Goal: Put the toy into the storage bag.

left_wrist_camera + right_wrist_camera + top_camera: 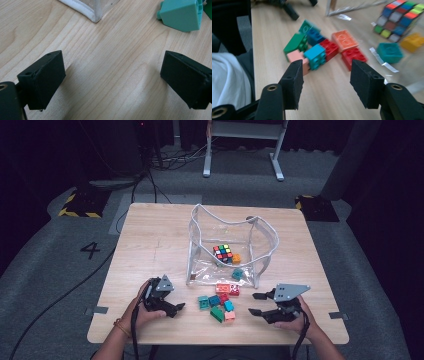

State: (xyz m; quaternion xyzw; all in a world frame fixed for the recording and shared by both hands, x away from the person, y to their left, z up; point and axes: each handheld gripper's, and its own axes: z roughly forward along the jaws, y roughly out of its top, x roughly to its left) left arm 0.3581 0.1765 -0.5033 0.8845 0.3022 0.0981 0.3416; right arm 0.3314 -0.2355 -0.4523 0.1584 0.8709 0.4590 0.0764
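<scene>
A heap of loose toy bricks (pixel 220 302) lies near the table's front edge, between my two grippers. My left gripper (pixel 179 309) rests to the left of it, open, with bare wood between its jaws (pixel 112 75); a teal brick (pixel 181 16) lies ahead at upper right. My right gripper (pixel 254 303) is to the right of the heap, open and holding nothing (pixel 327 77). Just beyond its jaws are a turquoise brick (pixel 317 56), a pink one (pixel 298 57) and a red one (pixel 353 56).
A clear bag with white trim (pixel 200 240) stands open behind the heap on the wooden table (pixel 150 250). Inside are a colour-puzzle cube (pixel 223 253) and a yellow-orange brick (pixel 236 258); a teal brick (pixel 237 274) lies at its mouth. The bag's corner (pixel 85 12) is ahead of the left jaws.
</scene>
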